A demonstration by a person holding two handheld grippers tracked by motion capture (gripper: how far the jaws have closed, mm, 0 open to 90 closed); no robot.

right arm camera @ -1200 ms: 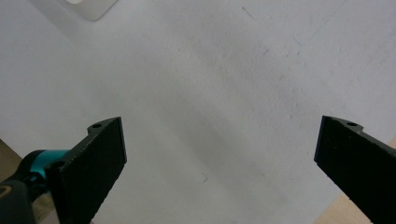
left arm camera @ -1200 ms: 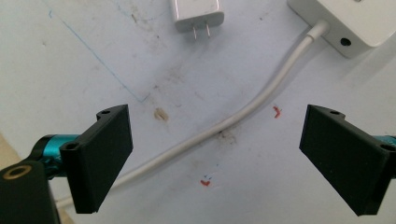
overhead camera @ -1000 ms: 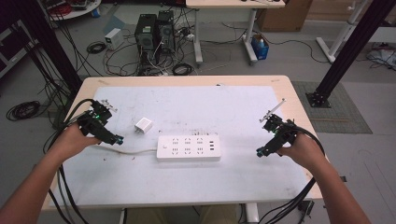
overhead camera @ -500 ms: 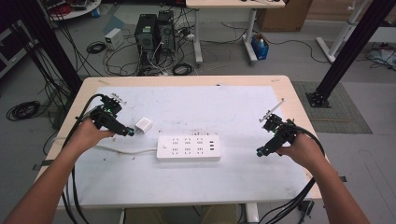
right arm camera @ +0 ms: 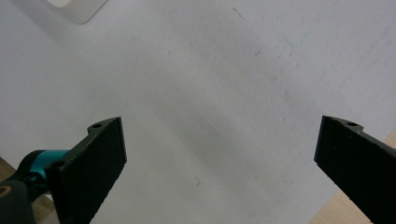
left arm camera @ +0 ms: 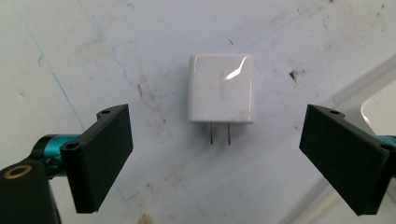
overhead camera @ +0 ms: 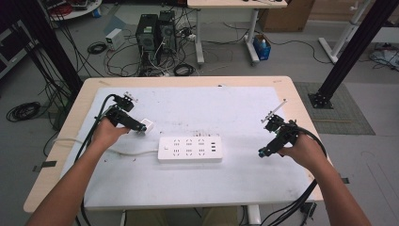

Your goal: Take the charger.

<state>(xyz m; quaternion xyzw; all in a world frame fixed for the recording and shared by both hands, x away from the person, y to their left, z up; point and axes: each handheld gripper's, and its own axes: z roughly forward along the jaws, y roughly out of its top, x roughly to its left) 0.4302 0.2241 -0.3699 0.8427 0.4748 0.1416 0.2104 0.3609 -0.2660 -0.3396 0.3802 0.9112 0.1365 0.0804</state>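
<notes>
Black flat-jawed left claw [left arm camera: 215, 154] (teal fittings, brass screw), black cables.

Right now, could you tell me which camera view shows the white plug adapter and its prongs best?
The left gripper view: the white plug adapter lies flat, centred between the open jaws of the left gripper, both prongs pointing toward the camera. In the high view it is a small white block at that gripper's tip, prongs too small to tell.

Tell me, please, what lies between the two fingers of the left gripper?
In the left gripper view, the white charger plug lies flat on the white mat between the open fingers, touching neither; its two prongs point toward the camera.
</notes>
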